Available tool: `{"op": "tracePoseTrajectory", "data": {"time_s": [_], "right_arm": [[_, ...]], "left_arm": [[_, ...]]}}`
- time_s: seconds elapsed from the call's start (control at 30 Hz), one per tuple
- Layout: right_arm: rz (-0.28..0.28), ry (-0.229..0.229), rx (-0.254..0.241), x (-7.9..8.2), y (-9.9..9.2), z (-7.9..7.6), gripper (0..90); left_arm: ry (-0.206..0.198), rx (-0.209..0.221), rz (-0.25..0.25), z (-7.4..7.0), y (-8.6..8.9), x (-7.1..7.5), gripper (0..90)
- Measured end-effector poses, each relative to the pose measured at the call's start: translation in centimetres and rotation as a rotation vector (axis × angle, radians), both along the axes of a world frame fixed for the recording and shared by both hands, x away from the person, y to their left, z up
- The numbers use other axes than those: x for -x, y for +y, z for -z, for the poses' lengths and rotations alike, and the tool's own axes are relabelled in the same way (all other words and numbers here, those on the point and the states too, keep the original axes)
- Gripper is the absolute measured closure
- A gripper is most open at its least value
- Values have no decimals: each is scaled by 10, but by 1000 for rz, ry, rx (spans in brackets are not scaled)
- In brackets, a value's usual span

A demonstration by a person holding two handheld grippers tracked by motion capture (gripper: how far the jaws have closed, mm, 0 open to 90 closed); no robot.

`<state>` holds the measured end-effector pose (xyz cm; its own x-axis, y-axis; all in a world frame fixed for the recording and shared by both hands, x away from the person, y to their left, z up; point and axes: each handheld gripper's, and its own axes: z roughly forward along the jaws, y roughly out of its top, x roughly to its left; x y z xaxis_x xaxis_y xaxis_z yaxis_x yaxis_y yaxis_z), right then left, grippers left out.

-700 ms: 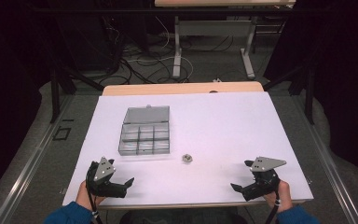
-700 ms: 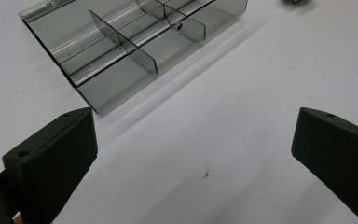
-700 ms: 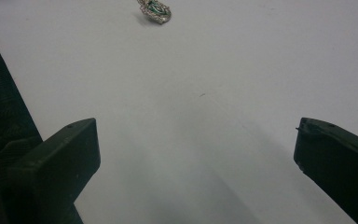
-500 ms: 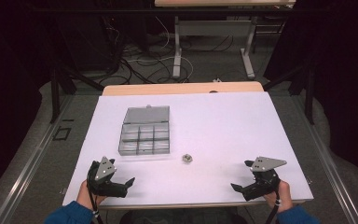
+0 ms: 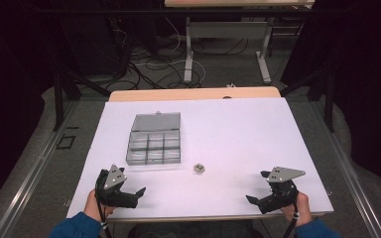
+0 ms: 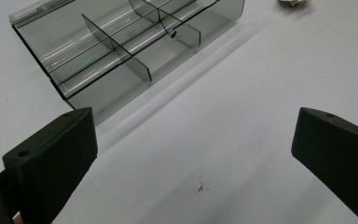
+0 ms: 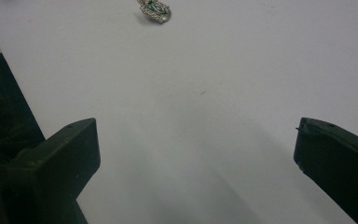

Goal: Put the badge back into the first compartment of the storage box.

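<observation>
Two grippers sit low at the near edge of the table (image 5: 238,129), both with jaws spread wide and nothing between them. The left gripper (image 5: 129,196) rests by the near left corner, its jaws pointing in toward the box (image 5: 155,141); in the left gripper view the box (image 6: 121,51) lies just ahead and to the left, its smoky dividers showing, with bare table between the jaws. The right gripper (image 5: 263,201) rests near the right corner, angled inward toward the trinket (image 5: 198,168); in the right gripper view that small green and silver piece (image 7: 154,10) lies well ahead at the top edge.

The trinket sits alone on the white surface, just beside the box's near right corner and touching neither it nor a gripper. The box stands open, lid (image 5: 157,121) laid back away from the person, so its compartments face up and are easy to drop into. I judge the piece is meant for one of them, and the wide jaws suit a reach not yet begun.
</observation>
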<state>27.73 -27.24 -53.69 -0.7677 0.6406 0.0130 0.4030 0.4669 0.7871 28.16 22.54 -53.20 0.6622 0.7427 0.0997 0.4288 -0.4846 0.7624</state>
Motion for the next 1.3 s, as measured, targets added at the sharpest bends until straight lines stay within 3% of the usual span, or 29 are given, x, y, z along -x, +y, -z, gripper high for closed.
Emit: {"op": "tracePoseTrajectory", "data": {"time_s": [0.03, 0.2, 0.27, 0.4, 0.83, 1.3], "right_arm": [[0, -18, 4, -1, 0, 0, 0], [0, 6, 10, -1, 1, -1, 0], [-5, -9, 4, -2, 2, 0, 0], [-23, 5, 19, -2, 2, 0, 0], [-23, 1, 7, -3, 4, 2, 0], [-18, 20, 11, -3, 4, 2, 0]], "left_arm": [[-1, 0, 4, -1, -2, -1, 2], [-2, -3, 3, -1, -6, -3, 2], [8, -6, 9, -2, -8, -4, 2], [12, -5, 18, -3, -14, -6, 2], [-4, -4, 24, -4, -28, -8, 2], [-25, -15, 83, -6, -51, -11, 2]]}}
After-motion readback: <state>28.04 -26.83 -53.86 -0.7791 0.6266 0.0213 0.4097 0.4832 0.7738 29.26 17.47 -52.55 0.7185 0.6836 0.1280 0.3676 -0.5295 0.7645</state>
